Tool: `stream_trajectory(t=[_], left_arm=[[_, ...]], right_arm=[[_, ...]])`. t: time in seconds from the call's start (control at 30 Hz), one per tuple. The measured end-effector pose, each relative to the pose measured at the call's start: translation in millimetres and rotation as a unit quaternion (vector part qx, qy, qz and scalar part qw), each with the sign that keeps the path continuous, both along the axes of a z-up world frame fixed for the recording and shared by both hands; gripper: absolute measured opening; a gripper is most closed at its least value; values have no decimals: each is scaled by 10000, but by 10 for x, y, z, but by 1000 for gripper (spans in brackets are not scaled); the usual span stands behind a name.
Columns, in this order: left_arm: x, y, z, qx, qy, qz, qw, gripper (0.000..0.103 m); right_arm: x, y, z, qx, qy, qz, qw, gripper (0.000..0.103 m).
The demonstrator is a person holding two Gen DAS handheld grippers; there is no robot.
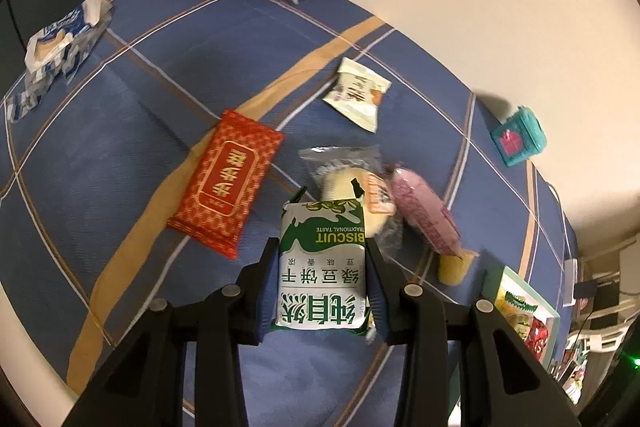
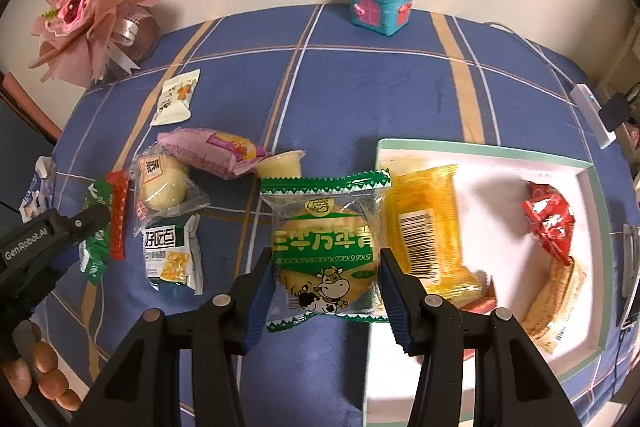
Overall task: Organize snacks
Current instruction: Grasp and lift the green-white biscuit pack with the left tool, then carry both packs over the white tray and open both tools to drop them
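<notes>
My left gripper (image 1: 322,247) is shut on a green and white biscuit packet (image 1: 322,267), held above the blue checked cloth. My right gripper (image 2: 326,255) is shut on a green-edged clear cake packet with a cow picture (image 2: 325,249), held just left of the white tray (image 2: 584,167). The tray holds an orange packet (image 2: 432,227), a red packet (image 2: 550,223) and a tan packet (image 2: 554,303). The left gripper also shows at the left edge of the right wrist view (image 2: 86,223).
Loose snacks lie on the cloth: a red packet (image 1: 226,183), a white packet (image 1: 356,95), a round bun (image 2: 162,183), a pink packet (image 2: 208,153), a jelly cup (image 2: 280,165), a blue-white packet (image 2: 172,251). A teal box (image 2: 380,3) and a bouquet (image 2: 92,3) stand at the back.
</notes>
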State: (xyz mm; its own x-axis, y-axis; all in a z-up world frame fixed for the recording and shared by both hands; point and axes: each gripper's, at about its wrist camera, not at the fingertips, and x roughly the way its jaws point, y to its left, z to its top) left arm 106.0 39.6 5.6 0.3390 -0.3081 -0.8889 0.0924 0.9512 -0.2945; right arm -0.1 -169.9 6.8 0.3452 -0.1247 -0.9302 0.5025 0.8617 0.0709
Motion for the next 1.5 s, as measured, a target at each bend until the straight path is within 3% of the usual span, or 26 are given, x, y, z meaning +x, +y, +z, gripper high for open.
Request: stream_trajectory(t=[0.3, 0.53, 0.73, 1.0, 1.2, 1.5], left_arm=[[-258, -407, 127, 42, -177, -562, 9983, 41], [-534, -865, 165, 93, -252, -1190, 9925, 41], [-888, -1319, 169, 202, -290, -1975, 9797, 41], [-1290, -1826, -14, 272, -2, -2832, 9587, 41], [-1406, -2026, -147, 341, 144, -3079, 9507, 41], [-1407, -2142, -282, 314, 197, -3133, 9489, 41]], right_arm=[[-193, -266, 136, -139, -97, -266, 9995, 53], [-491, -659, 153, -65, -80, -819, 9966, 53], [-721, -997, 44, 175, 50, -1248, 9920, 53], [-976, -1303, -99, 372, 197, -1616, 9860, 53], [-1102, -1428, -155, 476, 195, -1763, 9830, 53], [-1140, -1508, -220, 589, 148, -1844, 9810, 53]])
